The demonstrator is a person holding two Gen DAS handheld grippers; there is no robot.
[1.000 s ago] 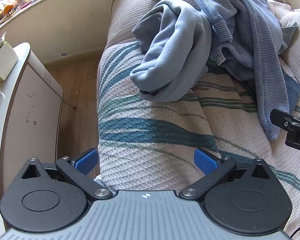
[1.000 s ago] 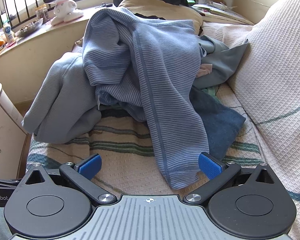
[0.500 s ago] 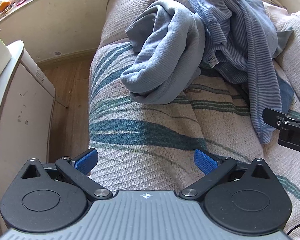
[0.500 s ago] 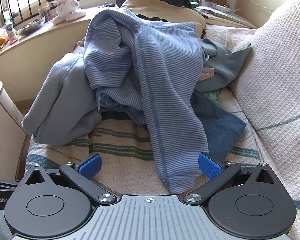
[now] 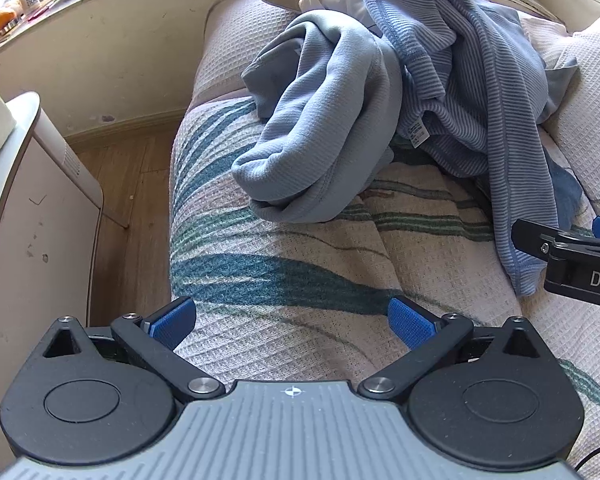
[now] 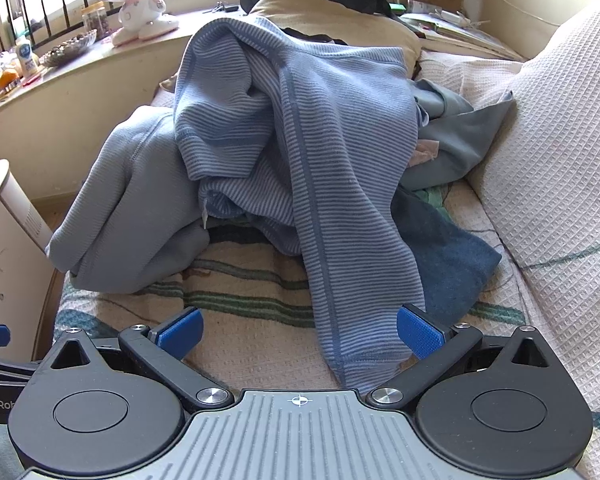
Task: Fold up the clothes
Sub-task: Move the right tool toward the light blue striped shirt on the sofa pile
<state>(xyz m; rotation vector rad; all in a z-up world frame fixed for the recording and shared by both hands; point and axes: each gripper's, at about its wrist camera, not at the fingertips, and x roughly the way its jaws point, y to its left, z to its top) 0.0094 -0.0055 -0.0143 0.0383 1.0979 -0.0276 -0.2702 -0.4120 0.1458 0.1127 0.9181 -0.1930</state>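
A heap of clothes lies on a sofa under a patterned waffle cover [image 5: 300,280]. On top is a blue striped top [image 6: 300,128] whose sleeve hangs down towards me; its cuff [image 6: 364,364] lies between the open fingers of my right gripper [image 6: 300,332], nearer the right pad, untouched. A plain light-blue sweatshirt [image 5: 332,120] [image 6: 132,208] is bunched on the left. Under the heap lies a dark blue cloth [image 6: 452,264]. My left gripper [image 5: 292,322] is open over bare cover, short of the sweatshirt. The right gripper's body [image 5: 572,264] shows at the left wrist view's right edge.
A white cabinet [image 5: 32,240] stands left of the sofa with wooden floor [image 5: 136,184] between. Behind runs a curved sill [image 6: 80,64] with a toy robot [image 6: 136,0] and small items. A waffle-covered backrest cushion [image 6: 560,152] rises on the right.
Both grippers have moved a little forward towards the heap; the striped sleeve's cuff now lies deeper between the right gripper's fingers. Both stay open.
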